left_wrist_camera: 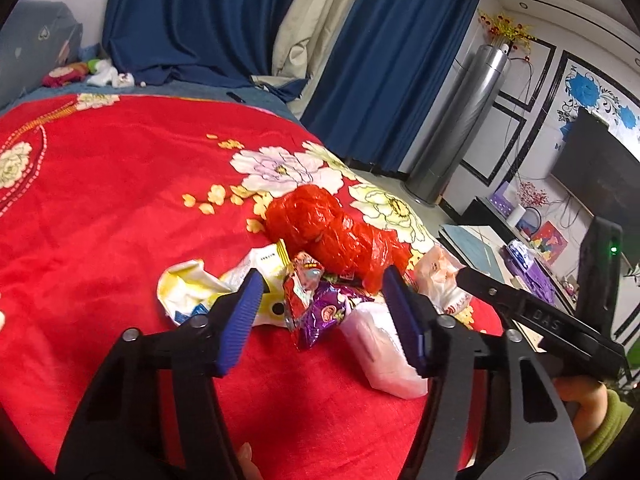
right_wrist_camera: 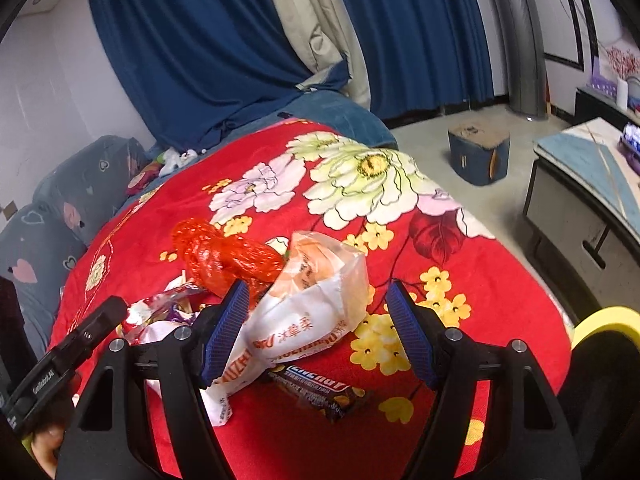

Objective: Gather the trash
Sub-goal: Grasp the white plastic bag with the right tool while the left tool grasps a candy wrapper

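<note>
Nearest the left gripper [left_wrist_camera: 324, 312], its blue pads stand partly apart around a purple foil snack wrapper [left_wrist_camera: 320, 308], with a pale pink packet [left_wrist_camera: 384, 356] lying against the inside of the right-hand pad; neither pad visibly presses on the foil, so nothing is held. Just beyond lie a crumpled yellow and white wrapper [left_wrist_camera: 200, 288] and, further on, a bunched red plastic bag [left_wrist_camera: 336, 236], all heaped on the red floral blanket [left_wrist_camera: 100, 208].

The right gripper [right_wrist_camera: 320, 320] is also open. A white printed bread bag [right_wrist_camera: 312, 300] fills the gap, brushing the left pad while the right pad stands clear of it. A brown chocolate bar wrapper [right_wrist_camera: 316, 390] lies just below, partly under the bag.

The trash is therefore still on the bed, uncollected. The likely trouble is that the pieces overlap: closing on slippery foil could pinch only an edge and let it slide out, or snag the soft blanket beneath. The two grippers work close together, so one could knock the pile the other aims at.
</note>
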The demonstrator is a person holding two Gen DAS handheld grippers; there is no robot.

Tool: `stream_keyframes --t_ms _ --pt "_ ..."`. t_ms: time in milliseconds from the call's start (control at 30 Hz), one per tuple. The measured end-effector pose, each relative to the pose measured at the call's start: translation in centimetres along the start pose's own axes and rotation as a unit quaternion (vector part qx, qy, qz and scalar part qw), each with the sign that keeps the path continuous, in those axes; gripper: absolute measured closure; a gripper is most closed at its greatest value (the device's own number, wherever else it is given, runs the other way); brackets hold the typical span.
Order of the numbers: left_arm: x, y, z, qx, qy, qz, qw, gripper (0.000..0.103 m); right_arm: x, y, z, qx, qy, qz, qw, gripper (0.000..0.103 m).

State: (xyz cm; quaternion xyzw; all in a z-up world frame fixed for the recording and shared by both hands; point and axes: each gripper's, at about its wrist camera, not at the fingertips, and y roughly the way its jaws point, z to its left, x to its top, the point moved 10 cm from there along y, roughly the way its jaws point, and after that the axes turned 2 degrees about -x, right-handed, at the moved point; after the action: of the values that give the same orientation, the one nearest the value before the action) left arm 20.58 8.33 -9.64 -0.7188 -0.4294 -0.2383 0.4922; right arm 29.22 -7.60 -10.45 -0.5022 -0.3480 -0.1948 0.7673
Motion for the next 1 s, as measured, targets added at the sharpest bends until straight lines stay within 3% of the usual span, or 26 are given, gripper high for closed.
stream_keyframes --t_ms 233,467,600,1000 --pt "-0.4 0.6 0.3 -0.007 -0.013 0.011 0.9998 0.060 -0.1 1.1 -0.3 0.012 0.025 0.011 1.000 0.035" --pt "-0.8 0.8 0.6 -0.006 -0.021 0.022 0.9995 0.080 -0.2 1.0 -0.2 0.021 0.029 0.012 0.999 0.068" --pt "-0.9 0.7 0.6 -0.006 -0.020 0.024 0.9995 0.096 -0.3 0.1 0.0 0.025 0.026 0.000 0.999 0.074" --pt "1.1 -1.6 0.0 -0.014 -0.013 -0.007 0.9998 0.102 0.2 -3.9 1.8 0.043 -0.002 -0.042 0.998 0.083"
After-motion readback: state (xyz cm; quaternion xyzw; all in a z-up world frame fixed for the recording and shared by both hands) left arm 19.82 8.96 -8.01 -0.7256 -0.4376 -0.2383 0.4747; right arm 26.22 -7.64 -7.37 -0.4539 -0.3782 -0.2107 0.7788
